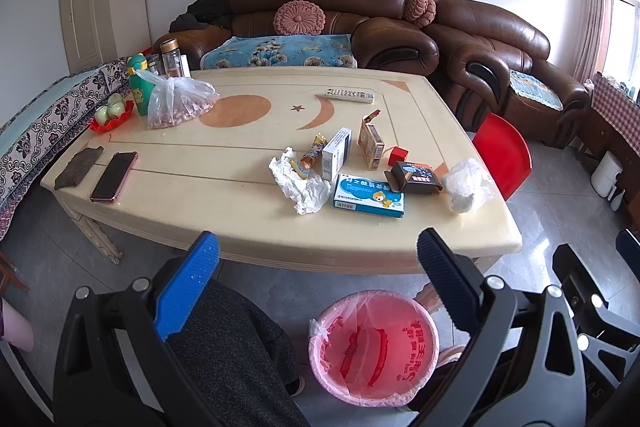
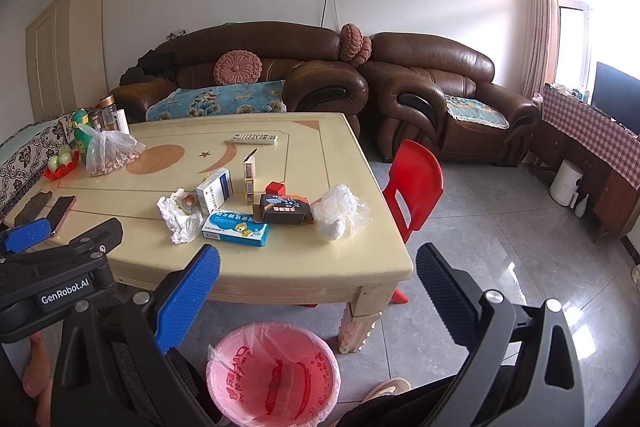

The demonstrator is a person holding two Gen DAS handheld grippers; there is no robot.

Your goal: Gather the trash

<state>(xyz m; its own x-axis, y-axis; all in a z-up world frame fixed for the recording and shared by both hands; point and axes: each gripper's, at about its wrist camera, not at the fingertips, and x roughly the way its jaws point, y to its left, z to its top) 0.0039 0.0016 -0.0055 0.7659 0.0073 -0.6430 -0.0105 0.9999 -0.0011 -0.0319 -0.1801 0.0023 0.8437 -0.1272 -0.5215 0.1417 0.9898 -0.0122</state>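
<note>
Both hand-held tools hang short of the cream wooden table (image 1: 248,187), and neither holds anything: the left gripper (image 1: 318,259) has its jaws spread wide, and the right gripper (image 2: 318,267) stands just as wide apart. The trash lies in a loose cluster near the table's near right corner: a crumpled white paper wrapper (image 1: 298,183), a blue and white medicine box lying flat (image 1: 369,202), a black carton with an open flap (image 1: 416,178), a white and blue box standing on end (image 1: 337,153), a brown upright carton (image 1: 371,143), a small red cube (image 1: 398,155) and a bunched clear plastic bag (image 1: 466,185). The pink bin lined with a pink plastic bag (image 2: 274,373) sits on the floor below the near edge. The pieces touch or nearly touch, so a wide jaw coming down on one may well knock over the standing boxes or push the light plastic bag off the corner toward the red plastic chair (image 2: 414,183). The flat medicine box gives little edge to pinch and could slide. The bin's mouth is small and lies partly under the table edge, so an early release would likely drop trash on the grey tiles. The dark smartphone (image 1: 114,175) and the white remote control (image 1: 350,95) are no trash and lie well apart from the cluster; mistaking them would be an error.
</note>
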